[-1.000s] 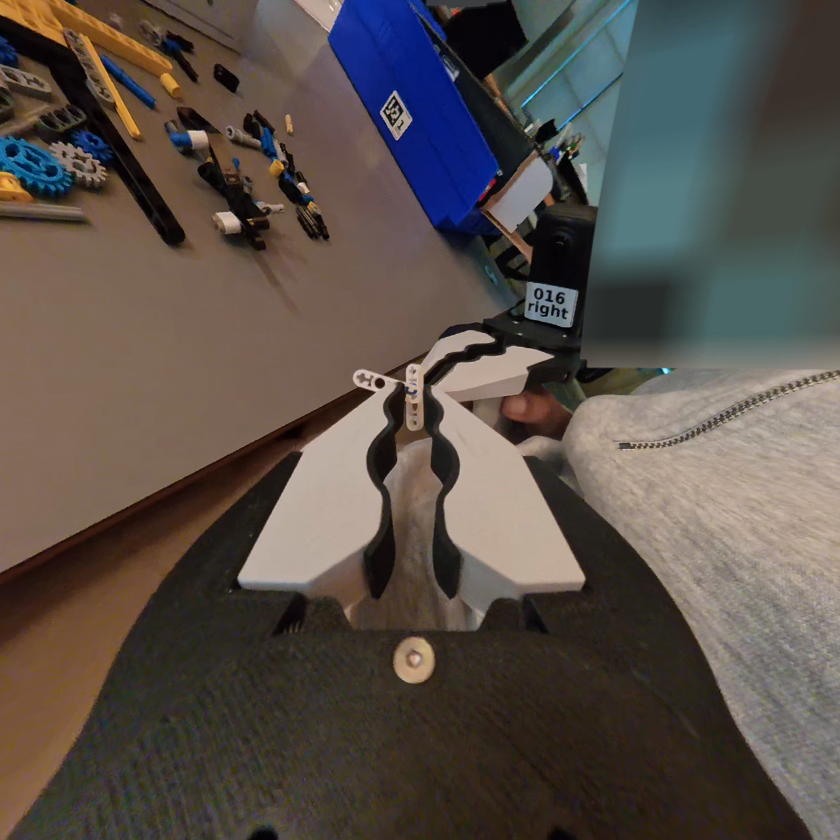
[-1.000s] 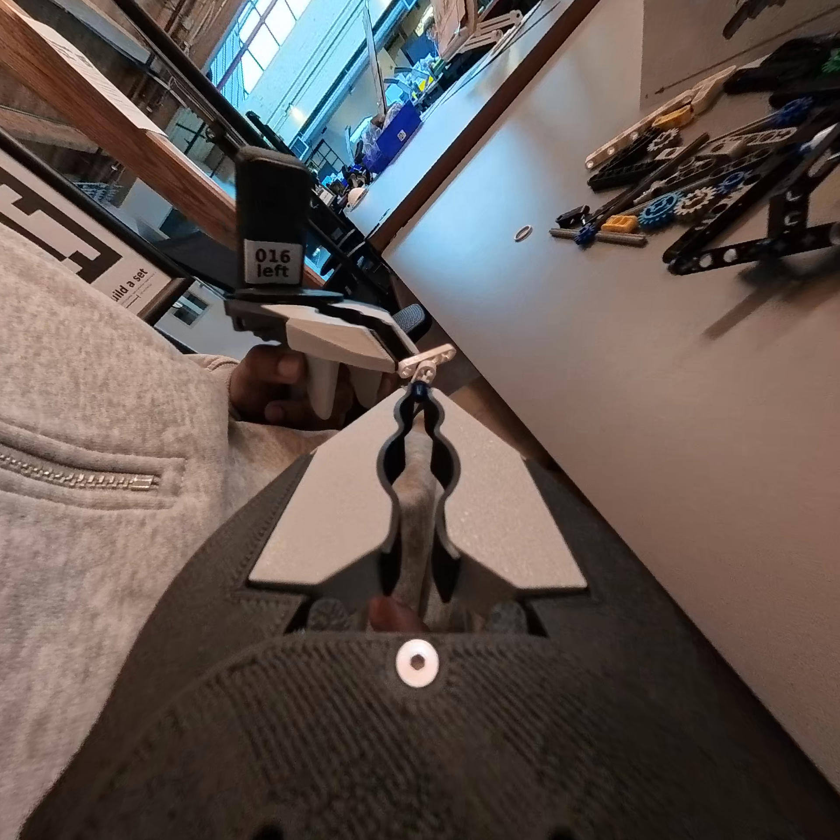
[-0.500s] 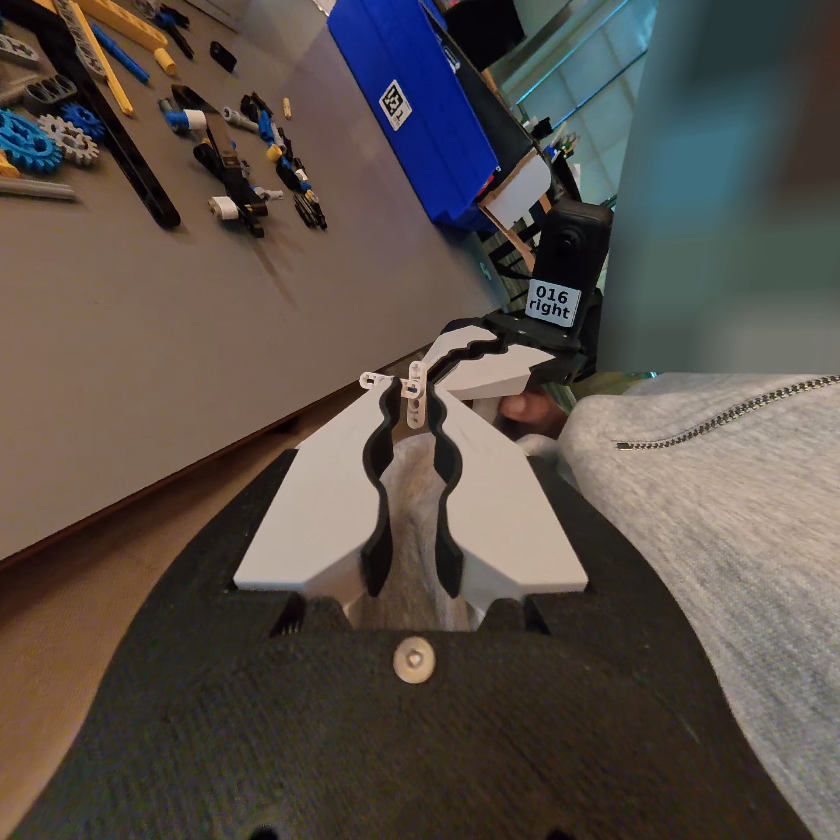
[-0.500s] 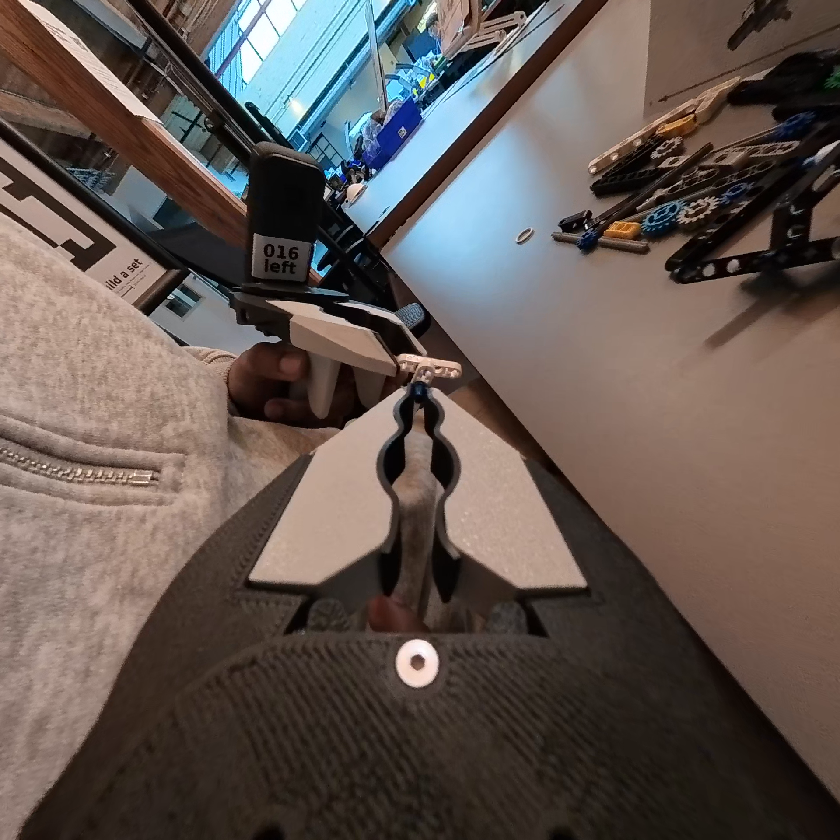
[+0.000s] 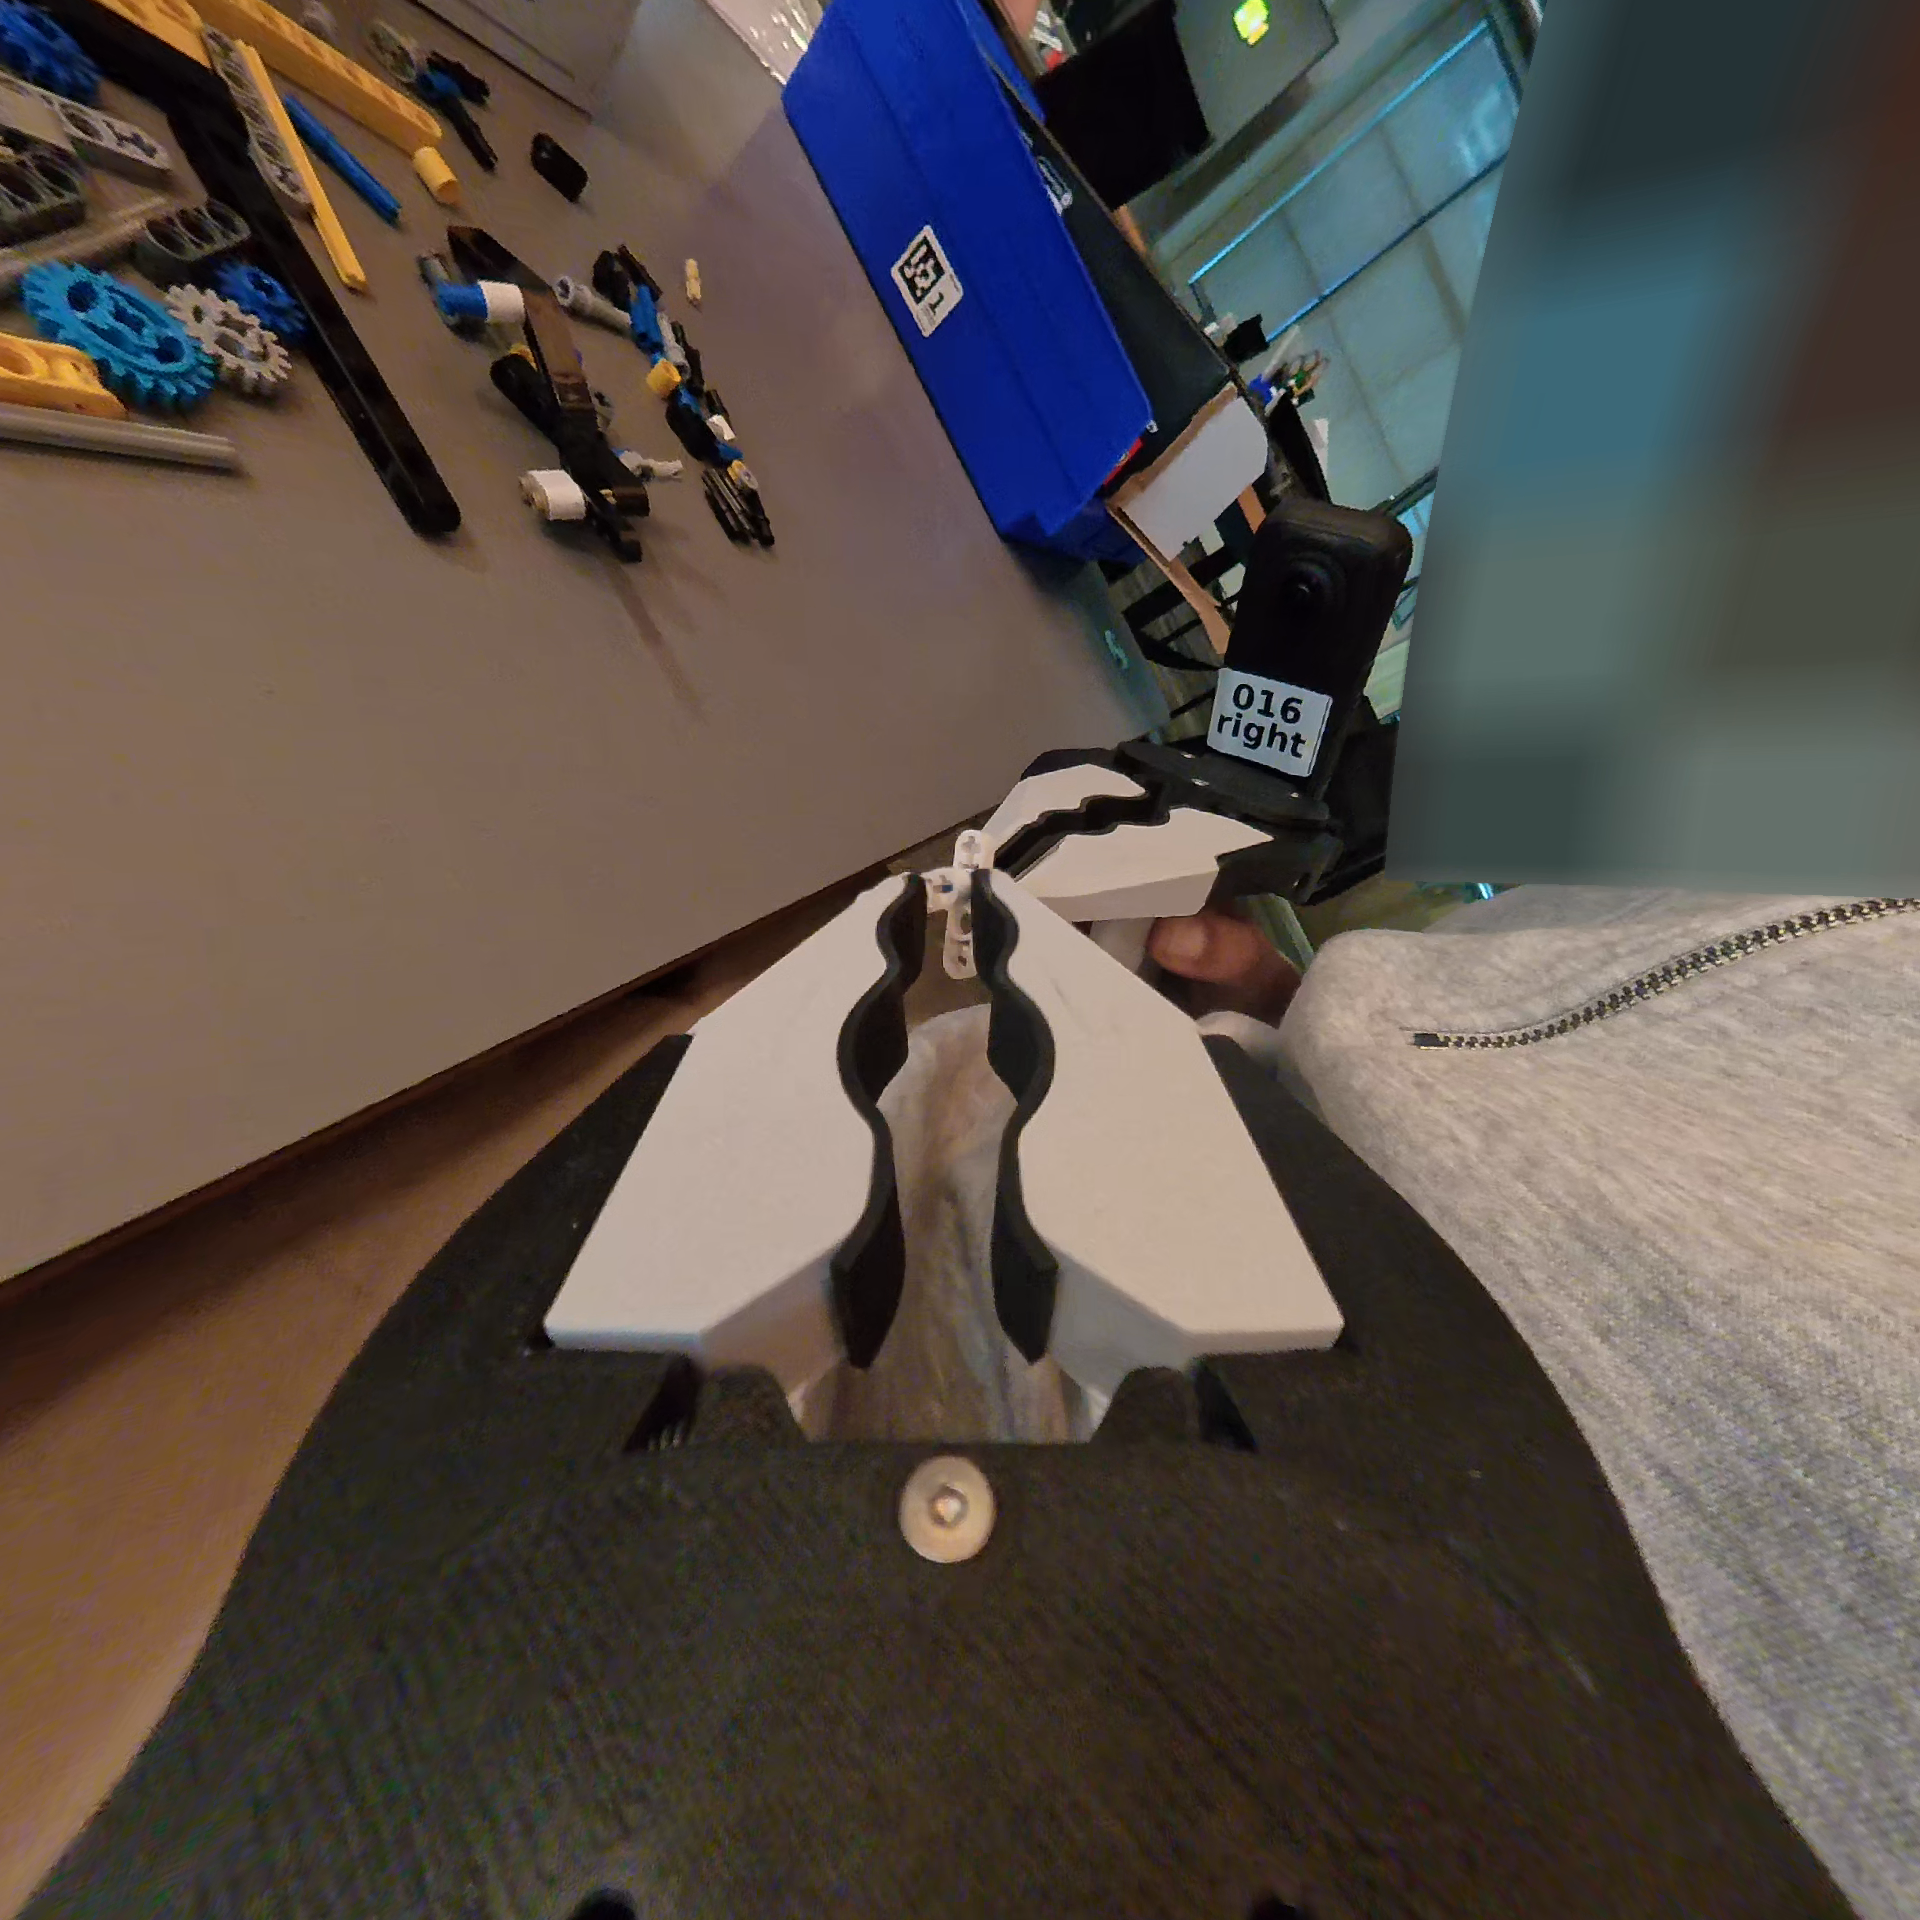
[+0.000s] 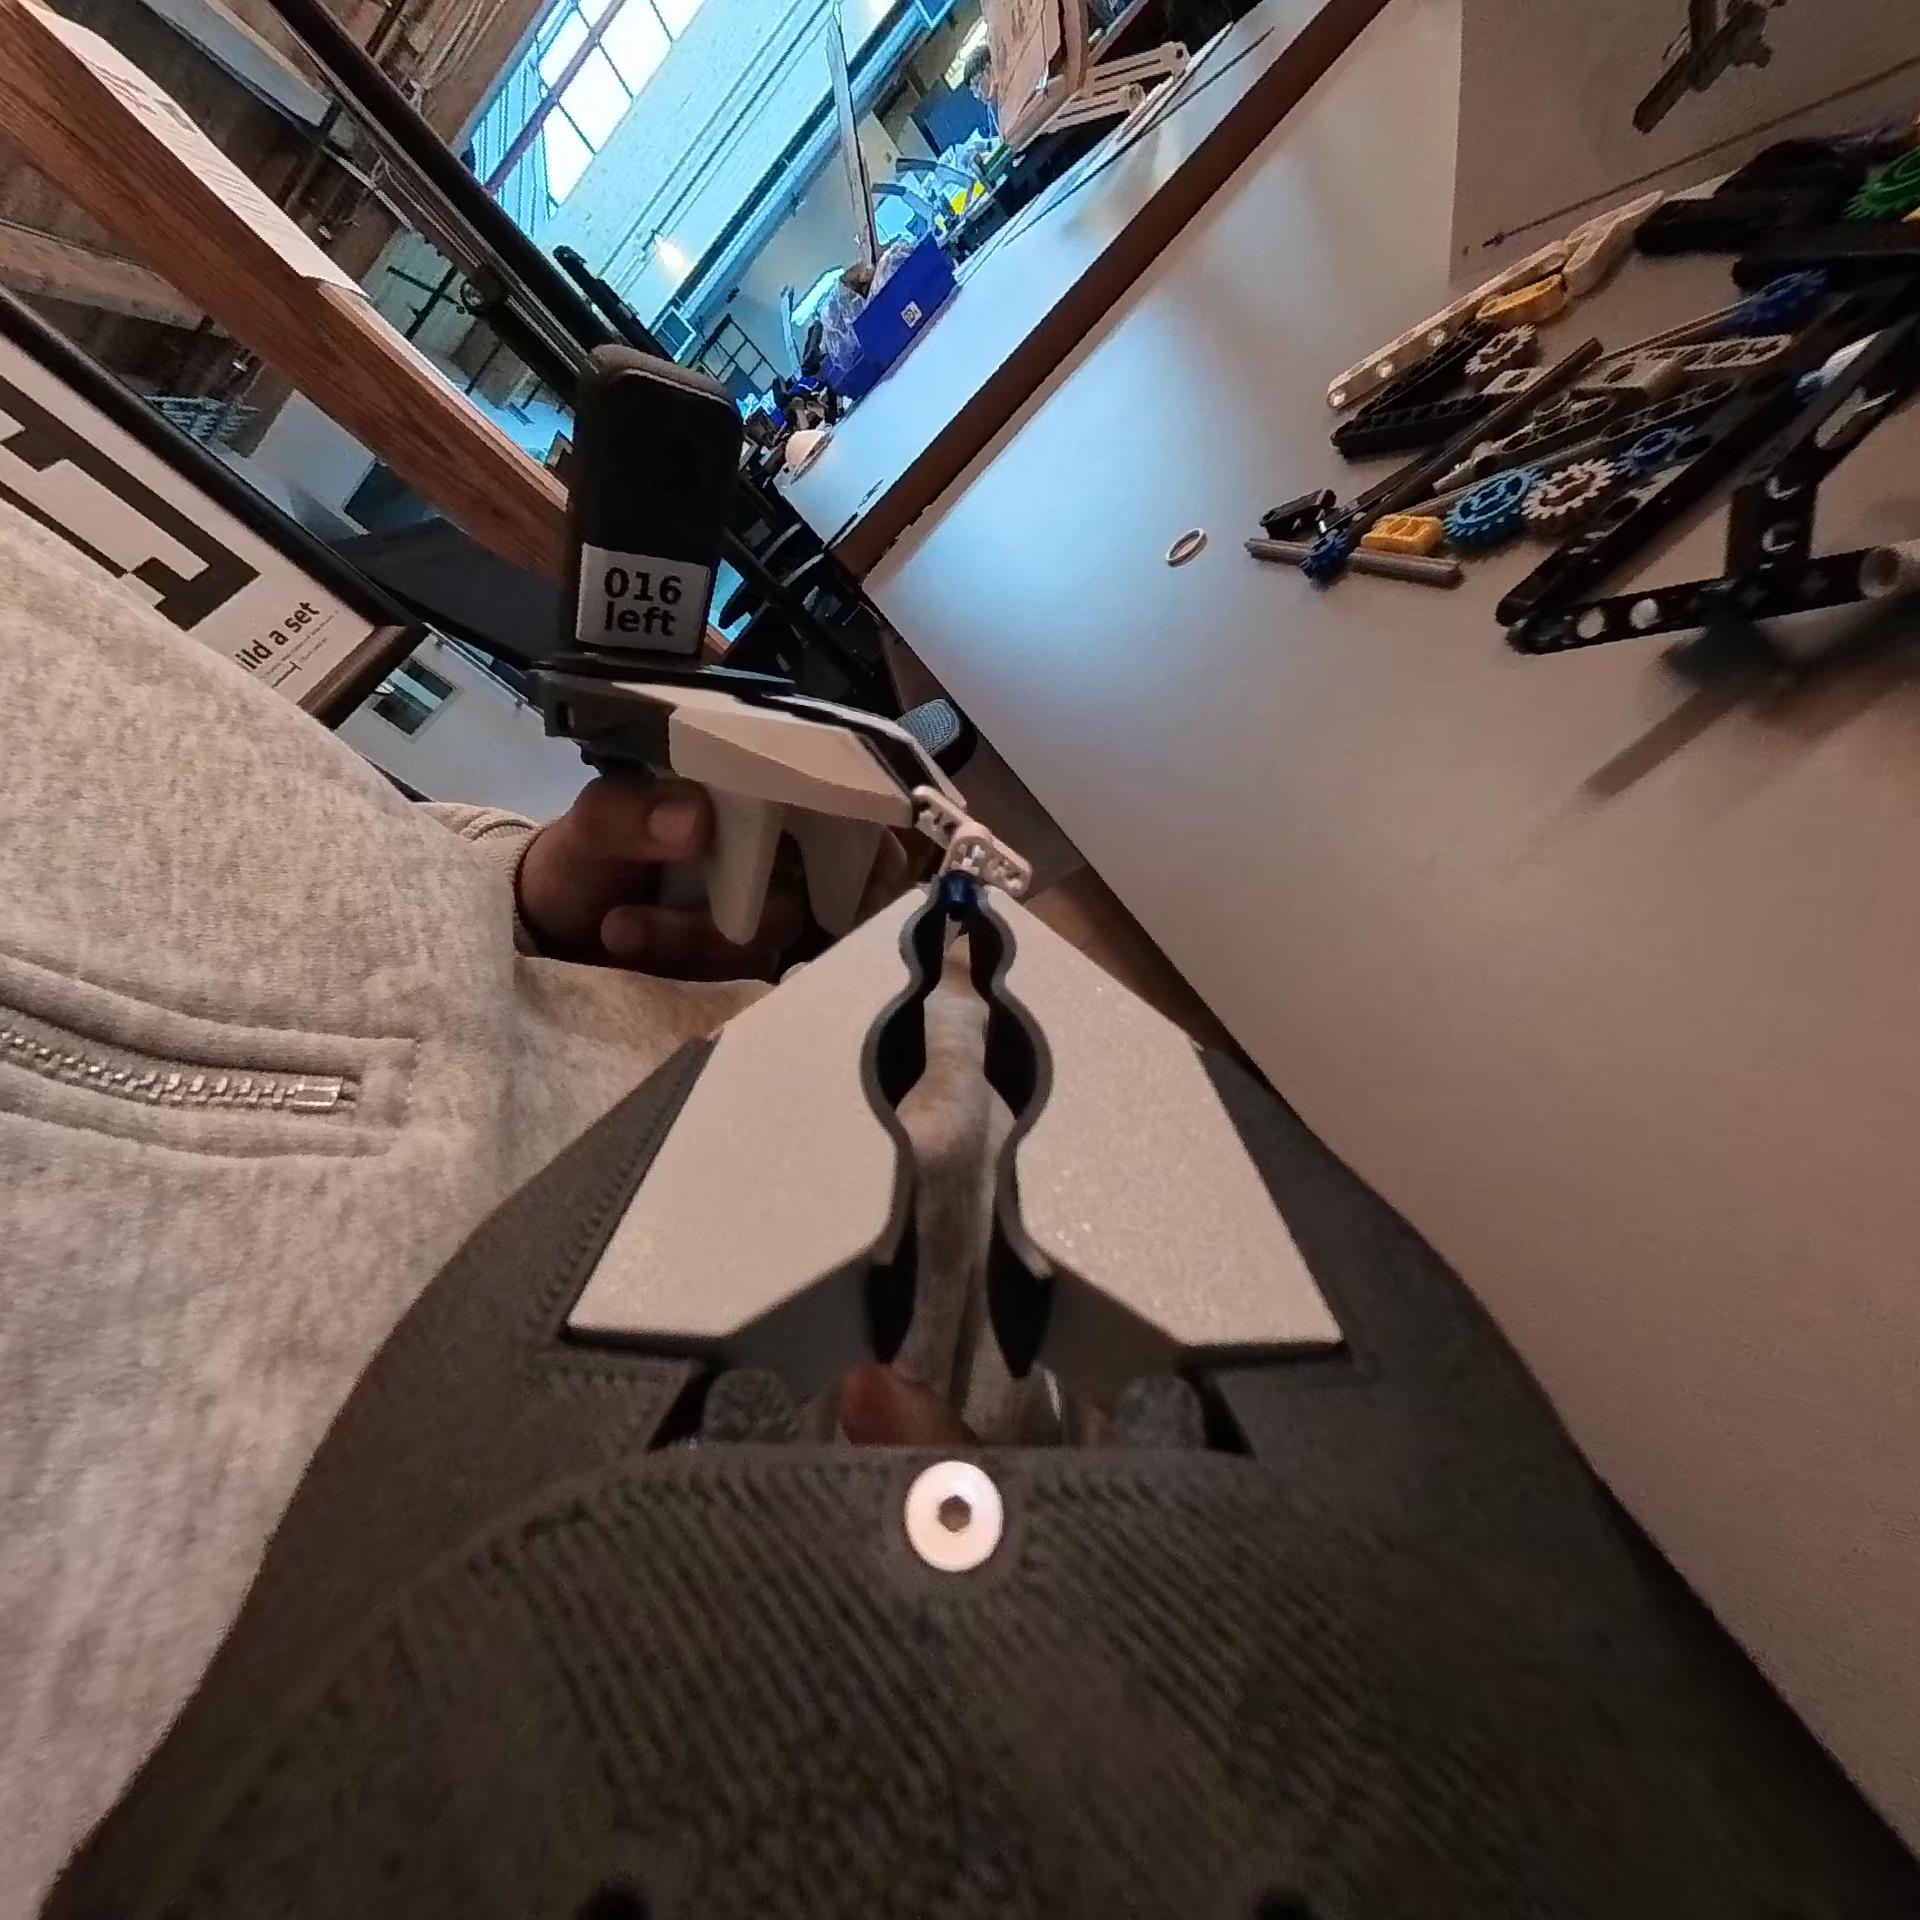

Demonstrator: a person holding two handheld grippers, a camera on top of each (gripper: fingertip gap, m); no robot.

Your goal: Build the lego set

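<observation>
A short white plastic liftarm with a row of holes is clamped between the tips of the left tool, whose jaws are closed on it. A small blue connector pin is pinched at the very tips of the right tool, jaws closed on it. The two tools meet tip to tip off the edge of the grey tabletop, in front of the grey zipped sweatshirt of the person. In the right wrist view a second small white liftarm sits at 12 o'clock from the pin, touching it; whether the pin is already seated in a hole cannot be told.

The step in hand appears to be pushing the pin into the white piece. It is best done with the pin's axis kept square to the hole, the left tool held steady as an anvil, and the push made straight along the pin without twisting, since so small a pin may slip or tilt in the tips.

The remaining parts, among them blue plastic gears, black beams and yellow beams, lie on the tabletop at 10 to 11 o'clock in the left wrist view, well apart from the tools. A blue plastic bin stands at 12 o'clock.
</observation>
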